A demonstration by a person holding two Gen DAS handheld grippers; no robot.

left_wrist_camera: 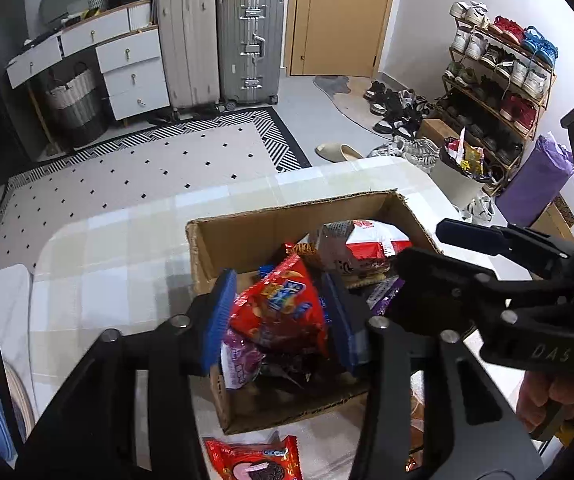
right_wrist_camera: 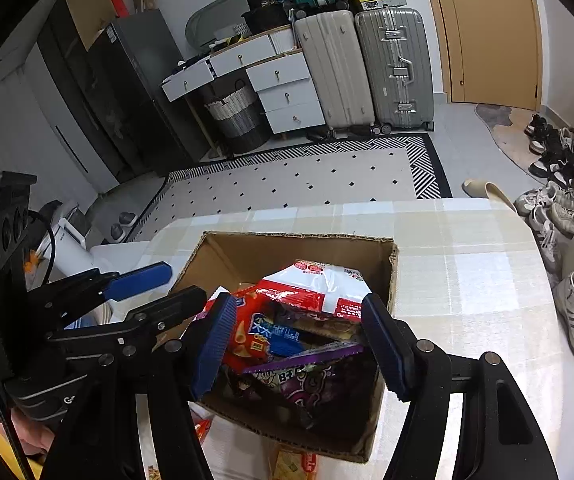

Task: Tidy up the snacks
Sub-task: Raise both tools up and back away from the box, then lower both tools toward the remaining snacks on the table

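The box (right_wrist_camera: 287,252) on the tabletop (right_wrist_camera: 467,280) already holds most snacks, a red pack (left_wrist_camera: 283,308) on top. Both tools hang released over it: left tool (left_wrist_camera: 283,312), right tool (right_wrist_camera: 299,344). Another pack (left_wrist_camera: 255,460) lies outside, not yet boxed.

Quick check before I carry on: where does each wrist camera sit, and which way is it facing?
Left wrist: on the left tongs, angled down into the cardboard box; a red snack packet sits between its blue pads, and the right tongs and a hand show at right.
Right wrist: on the right tongs, angled down over the same box; the left tongs show at left.
Shared: box, snacks, checked tablecloth, suitcases, door.
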